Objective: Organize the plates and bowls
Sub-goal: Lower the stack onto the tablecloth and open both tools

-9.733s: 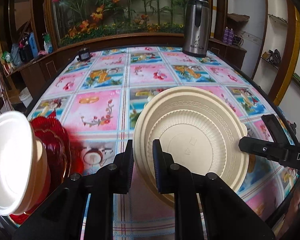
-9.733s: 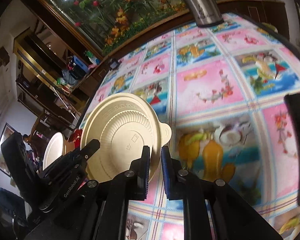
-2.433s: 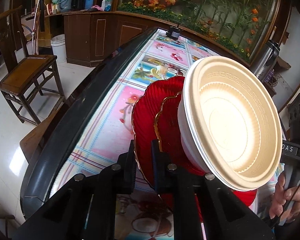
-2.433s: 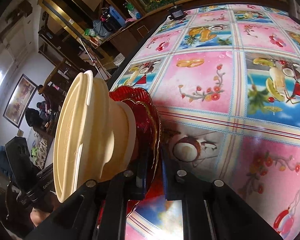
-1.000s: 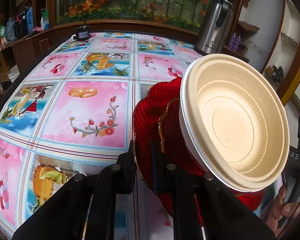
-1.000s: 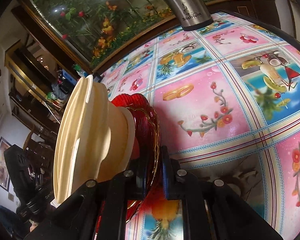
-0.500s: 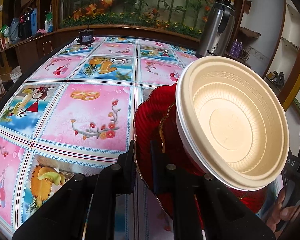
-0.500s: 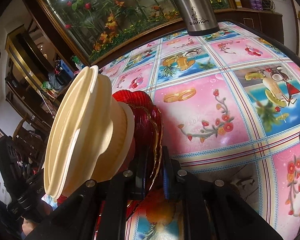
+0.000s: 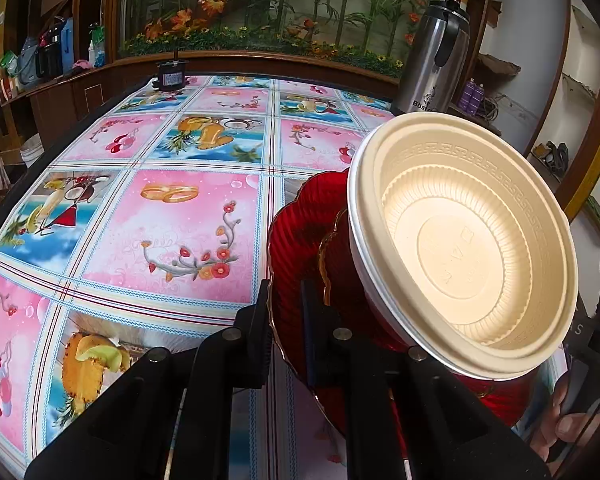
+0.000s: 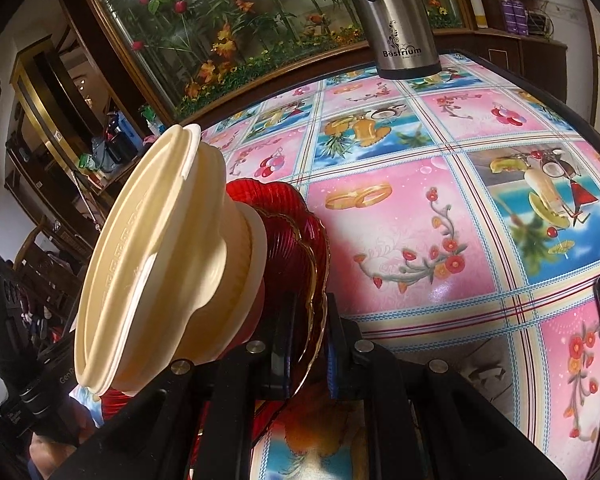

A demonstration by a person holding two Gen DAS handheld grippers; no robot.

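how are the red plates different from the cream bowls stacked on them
The red plates are dark, glossy and see-through looking, with wavy gold-trimmed edges; the cream bowls are matte and opaque with smooth round rims. The plates are shallow and sit at the bottom of the stack; the bowls are deep and nest on top. The left gripper and right gripper each clamp a plate edge, not the bowls. Both are ribbed, and the whole stack is tilted.

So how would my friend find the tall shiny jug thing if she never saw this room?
Look at the big table with the pink and blue picture cloth, then go to its far edge, by the window full of orange flowers. The steel jug stands there, tall and silver with a black handle, unlike the short black box at the same edge.
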